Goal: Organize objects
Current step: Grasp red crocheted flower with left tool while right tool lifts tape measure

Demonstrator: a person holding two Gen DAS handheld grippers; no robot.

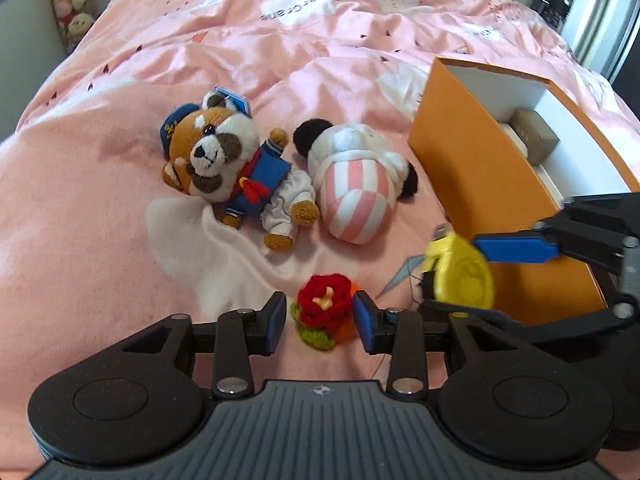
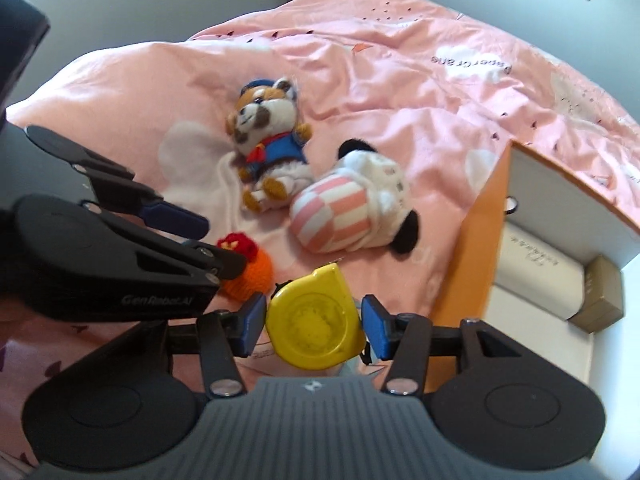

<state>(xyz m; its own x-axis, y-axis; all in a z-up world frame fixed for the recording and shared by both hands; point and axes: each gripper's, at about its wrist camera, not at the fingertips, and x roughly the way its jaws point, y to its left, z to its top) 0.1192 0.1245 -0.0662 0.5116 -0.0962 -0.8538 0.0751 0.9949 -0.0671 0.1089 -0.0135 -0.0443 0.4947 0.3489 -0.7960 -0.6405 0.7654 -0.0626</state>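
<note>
Between your right gripper [image 2: 314, 326] pads sits the yellow tape measure [image 2: 314, 322], jaws apart and straddling it, not visibly clamped; your left gripper [image 1: 320, 322] is likewise apart around the crocheted flower [image 1: 324, 308] on the pink duvet [image 1: 100, 200]. Looks like the grasp step: close both, lift, carry to the orange box [image 1: 480, 184] just right. Raccoon plush [image 1: 228, 164] and panda plush [image 1: 352, 184] wait further out.
</note>
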